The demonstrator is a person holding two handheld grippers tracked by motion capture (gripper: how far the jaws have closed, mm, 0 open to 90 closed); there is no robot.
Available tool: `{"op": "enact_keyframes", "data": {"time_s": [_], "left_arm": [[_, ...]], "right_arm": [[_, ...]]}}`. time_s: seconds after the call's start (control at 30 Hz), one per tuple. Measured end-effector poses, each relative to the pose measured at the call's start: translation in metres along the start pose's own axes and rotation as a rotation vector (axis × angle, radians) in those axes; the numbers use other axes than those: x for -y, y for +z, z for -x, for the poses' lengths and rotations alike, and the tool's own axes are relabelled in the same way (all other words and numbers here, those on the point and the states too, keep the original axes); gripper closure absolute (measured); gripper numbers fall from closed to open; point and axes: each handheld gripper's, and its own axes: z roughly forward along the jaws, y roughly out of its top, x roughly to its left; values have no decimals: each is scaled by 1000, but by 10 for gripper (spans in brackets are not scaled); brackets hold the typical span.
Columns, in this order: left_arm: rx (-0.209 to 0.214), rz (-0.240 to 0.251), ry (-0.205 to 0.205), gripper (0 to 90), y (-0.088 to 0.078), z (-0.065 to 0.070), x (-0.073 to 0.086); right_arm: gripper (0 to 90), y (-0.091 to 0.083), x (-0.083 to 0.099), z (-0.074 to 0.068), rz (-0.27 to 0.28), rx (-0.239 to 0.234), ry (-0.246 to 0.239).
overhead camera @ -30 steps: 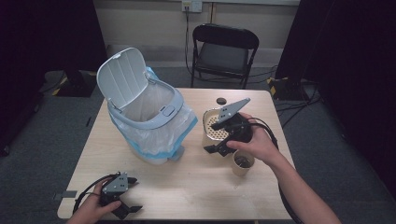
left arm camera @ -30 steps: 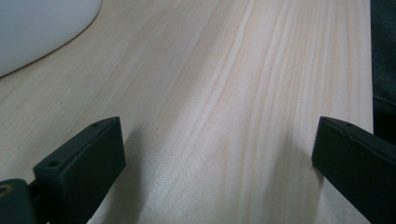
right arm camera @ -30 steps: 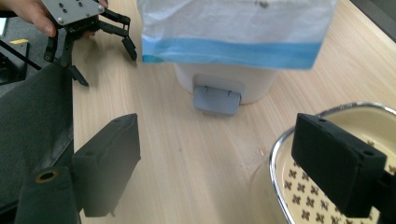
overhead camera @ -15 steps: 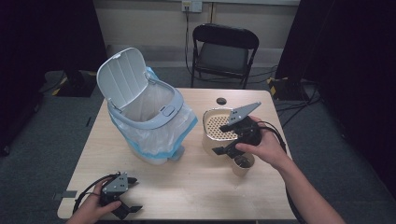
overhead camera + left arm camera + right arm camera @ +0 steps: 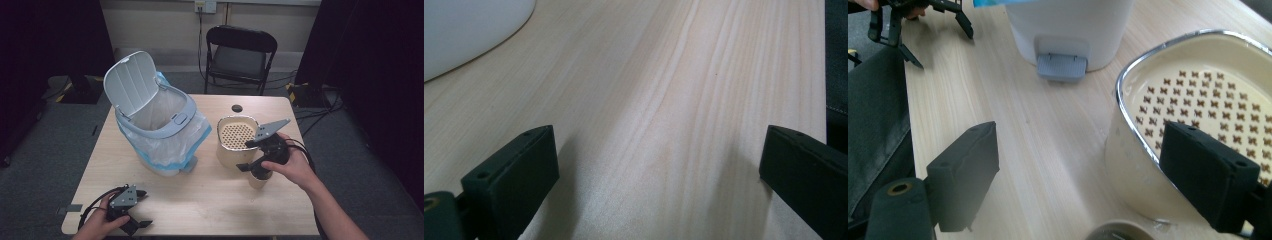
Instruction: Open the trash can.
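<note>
Left to right across the worktop (image 5: 210,200): the left claw (image 5: 134,210) rests near the front edge, jaws spread wide over bare wood, gripping nothing. The lidded bin (image 5: 155,125) with its liner stands open behind it. The perforated cream pot (image 5: 235,142) sits right of centre. The right claw (image 5: 255,159) hangs released above a small cup (image 5: 259,179) just beside the pot. A sound grasp likely needs the jaws straddling the cup's rim, clear of the pot's wall, before closing.

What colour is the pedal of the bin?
Grey; the pedal shows best in the right gripper view.
</note>
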Motion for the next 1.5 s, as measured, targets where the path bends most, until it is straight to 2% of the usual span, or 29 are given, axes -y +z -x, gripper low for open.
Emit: {"op": "enact_keyframes", "data": {"time_s": [0.6, 1.5], "left_arm": [[0, 0, -1, 17, 0, 0, 0], [-2, 0, -3, 16, 0, 0, 0]], "right_arm": [[150, -12, 36, 5, 3, 38, 37], [145, -21, 93, 8, 12, 43, 112]]}}
